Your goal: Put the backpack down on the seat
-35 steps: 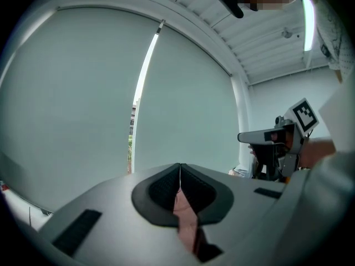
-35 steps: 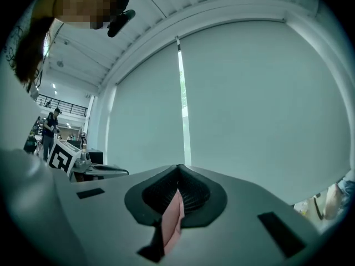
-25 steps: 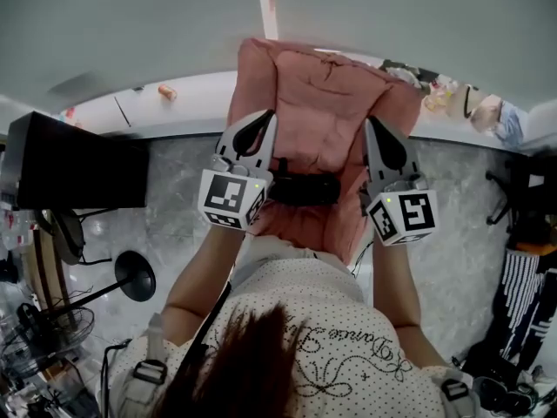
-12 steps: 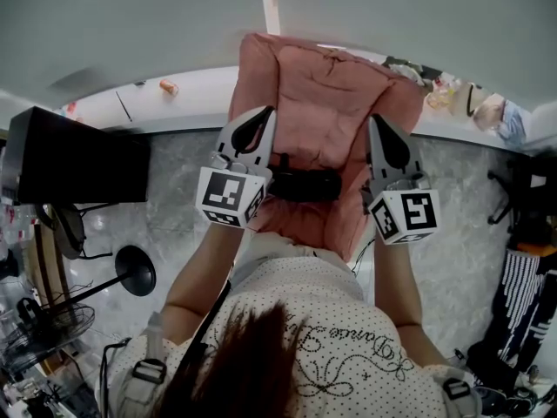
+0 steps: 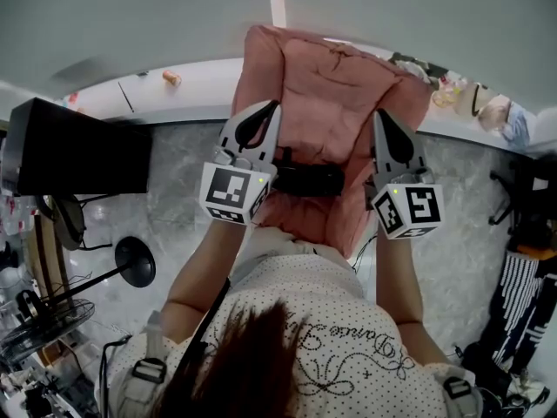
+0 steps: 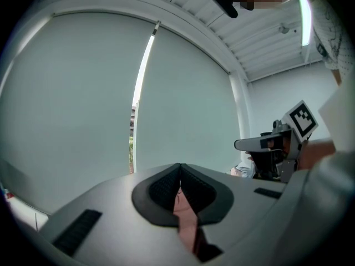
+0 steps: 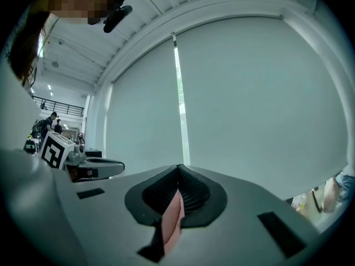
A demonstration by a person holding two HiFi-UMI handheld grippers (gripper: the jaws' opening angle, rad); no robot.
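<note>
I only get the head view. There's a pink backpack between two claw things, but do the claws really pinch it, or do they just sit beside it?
Observer: The left gripper view shows the left gripper closed on a pink strip of the backpack.
Operator: And the other claw?
Observer: Same there. In the right gripper view, the right gripper is shut on a pink fold of fabric.
Operator: Which way do the claws point?
Observer: Upward. Their cameras take in a ribbed white ceiling with a long lamp.
</note>
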